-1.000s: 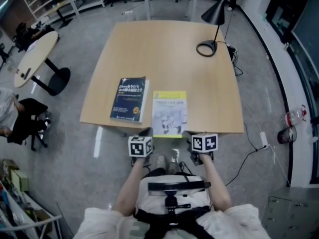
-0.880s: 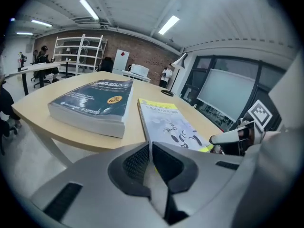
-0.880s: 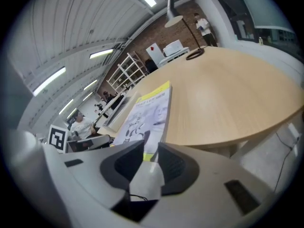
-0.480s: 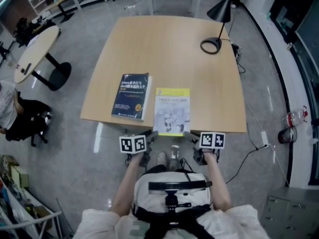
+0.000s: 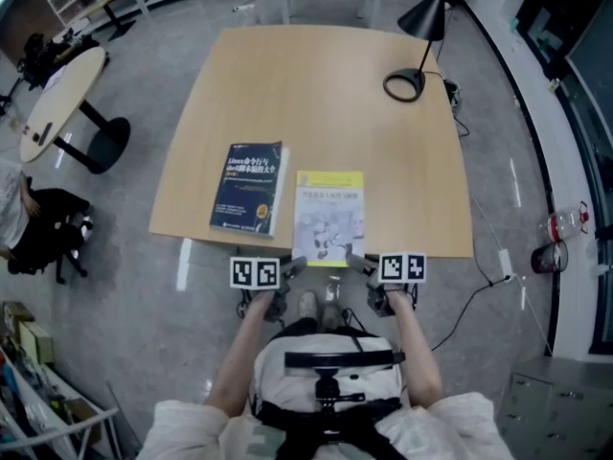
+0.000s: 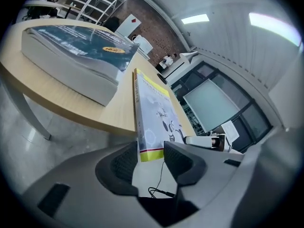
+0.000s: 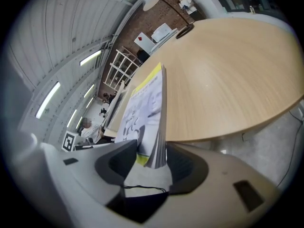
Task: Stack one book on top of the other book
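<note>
Both pairs of jaws stand apart and are not clenched on anything. Between the jaws of the left gripper [image 6: 149,148] sits the near left corner of the yellow book [image 5: 329,214], with one pad on each side of it and a little free space, so nothing presses. The right gripper [image 7: 152,148] is in the same state at the near right corner of this book, and its page edges show between the two pads. The person stands at the near side of the wooden table [image 5: 316,94] and holds the two grippers low, just at the table edge. The yellow book lies flat, and its near end sticks out a little over that edge. The blue book [image 5: 249,188] lies flat just beside it on the left, with a thin strip of table between them, so the books are not yet stacked. A black desk lamp [image 5: 421,17] stands at the far right corner.
</note>
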`<move>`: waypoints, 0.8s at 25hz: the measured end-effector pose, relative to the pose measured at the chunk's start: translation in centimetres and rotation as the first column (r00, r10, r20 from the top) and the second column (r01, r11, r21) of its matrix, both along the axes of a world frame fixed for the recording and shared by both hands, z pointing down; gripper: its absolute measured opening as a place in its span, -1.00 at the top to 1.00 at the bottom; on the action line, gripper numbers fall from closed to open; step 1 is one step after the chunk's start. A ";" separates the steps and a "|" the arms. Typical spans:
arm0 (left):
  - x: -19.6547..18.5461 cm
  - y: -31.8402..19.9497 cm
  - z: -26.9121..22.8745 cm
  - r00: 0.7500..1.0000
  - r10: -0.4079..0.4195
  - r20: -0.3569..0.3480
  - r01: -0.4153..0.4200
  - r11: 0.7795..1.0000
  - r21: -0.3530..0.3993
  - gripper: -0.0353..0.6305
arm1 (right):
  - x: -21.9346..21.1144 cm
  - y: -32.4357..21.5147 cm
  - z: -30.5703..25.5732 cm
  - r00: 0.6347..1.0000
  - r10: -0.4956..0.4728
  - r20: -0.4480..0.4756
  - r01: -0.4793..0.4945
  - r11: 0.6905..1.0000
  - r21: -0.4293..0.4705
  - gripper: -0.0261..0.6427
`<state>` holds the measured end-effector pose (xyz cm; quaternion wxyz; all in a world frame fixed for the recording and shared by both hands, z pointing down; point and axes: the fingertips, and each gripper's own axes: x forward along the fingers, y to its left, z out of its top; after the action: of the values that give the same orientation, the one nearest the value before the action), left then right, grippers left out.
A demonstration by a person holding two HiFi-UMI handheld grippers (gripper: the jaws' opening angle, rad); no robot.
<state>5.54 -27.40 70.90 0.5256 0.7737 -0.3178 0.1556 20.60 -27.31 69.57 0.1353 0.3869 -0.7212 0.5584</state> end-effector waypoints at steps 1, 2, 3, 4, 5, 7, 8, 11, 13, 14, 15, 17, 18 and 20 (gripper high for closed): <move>0.1 0.0 0.0 1.000 0.002 -0.016 -0.002 1.000 -0.012 0.42 | -0.1 -0.1 0.1 1.000 -0.003 0.003 0.003 1.000 -0.005 0.34; 0.1 0.1 0.1 0.999 0.002 -0.037 -0.003 1.000 -0.027 0.42 | -0.2 -0.1 0.3 1.000 -0.005 0.011 0.005 1.000 -0.010 0.34; 0.2 0.2 0.2 0.998 0.002 -0.058 -0.005 0.999 -0.043 0.42 | -0.2 0.0 0.4 1.000 -0.005 0.023 0.006 1.000 -0.017 0.34; 0.2 0.2 0.3 0.997 0.005 -0.077 -0.009 0.998 -0.056 0.42 | -0.3 0.1 0.5 0.999 -0.005 0.037 0.006 1.000 -0.025 0.34; 0.3 0.3 0.4 0.996 0.012 -0.092 -0.018 0.998 -0.063 0.42 | -0.3 0.2 0.6 0.999 -0.007 0.050 0.008 0.999 -0.031 0.34; 0.5 0.2 0.4 0.993 0.040 -0.110 -0.047 0.997 -0.059 0.42 | -0.4 0.1 0.6 0.997 -0.016 0.070 0.019 0.999 -0.037 0.34; 0.6 0.1 0.3 0.991 0.056 -0.118 -0.063 0.997 -0.053 0.42 | -0.5 0.0 0.5 0.996 -0.023 0.080 0.026 0.999 -0.037 0.34; 0.8 0.0 0.3 0.983 0.082 -0.165 -0.092 0.994 -0.056 0.42 | -0.9 -0.2 0.5 0.991 -0.035 0.131 0.040 0.999 -0.036 0.34; 1.0 0.1 0.2 0.976 0.090 -0.199 -0.104 0.993 -0.063 0.42 | -1.1 -0.1 0.6 0.987 -0.039 0.158 0.045 0.998 -0.037 0.34; 1.1 0.1 0.2 0.974 0.096 -0.205 -0.110 0.992 -0.058 0.42 | -1.1 -0.1 0.6 0.985 -0.040 0.165 0.047 0.998 -0.039 0.34; 1.2 0.1 0.1 0.974 0.102 -0.202 -0.114 0.992 -0.048 0.42 | -1.2 -0.1 0.6 0.985 -0.041 0.169 0.048 0.998 -0.041 0.34; 1.3 0.0 0.2 0.978 0.104 -0.181 -0.112 0.993 -0.033 0.42 | -1.3 -0.2 0.6 0.983 -0.038 0.178 0.047 0.998 -0.041 0.35; 1.3 0.0 0.2 0.979 0.098 -0.178 -0.105 0.994 -0.035 0.42 | -1.3 -0.3 0.5 0.983 -0.036 0.181 0.044 0.998 -0.040 0.38; 1.3 0.0 0.1 0.980 0.080 -0.183 -0.090 0.995 -0.045 0.43 | -1.4 -0.3 0.2 0.984 -0.043 0.175 0.048 0.998 -0.026 0.43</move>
<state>6.82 -27.41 71.05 0.5655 0.7832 -0.2312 0.1154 19.16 -27.61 69.76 0.0904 0.3179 -0.7303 0.5978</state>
